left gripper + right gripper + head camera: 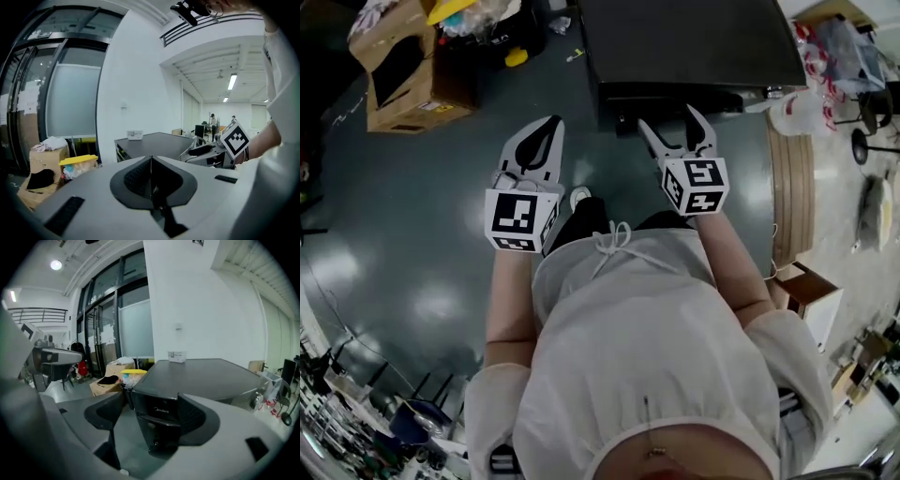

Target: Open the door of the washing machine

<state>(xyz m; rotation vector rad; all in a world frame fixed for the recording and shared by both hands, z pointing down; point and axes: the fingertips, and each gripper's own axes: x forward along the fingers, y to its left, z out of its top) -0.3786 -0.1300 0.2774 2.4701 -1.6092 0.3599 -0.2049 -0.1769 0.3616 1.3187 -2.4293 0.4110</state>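
Ahead of the right tongs [154,420] and still well apart from them stands the washing machine [201,373], a dark box on the floor [412,216]. Its front panel shows in the gap between the two jaws.

The main risk, as I judge it, is closing on the wrong edge. From here I cannot tell which part of the front is the door, and no handle is clear. A grab at the branded top strip would pull at the casing and not open anything. A hard tug could also shift the whole machine, since nothing braces it.

The right tongs are spread wide and hold nothing, touching nothing. The left tongs [151,161] are pressed together with the pads meeting in a line, and they are empty too. They sit just beside the right pair and point past the machine's left corner. A cardboard box [398,70] lies farther off to their left. While closed, the left tongs could only push, not grip.
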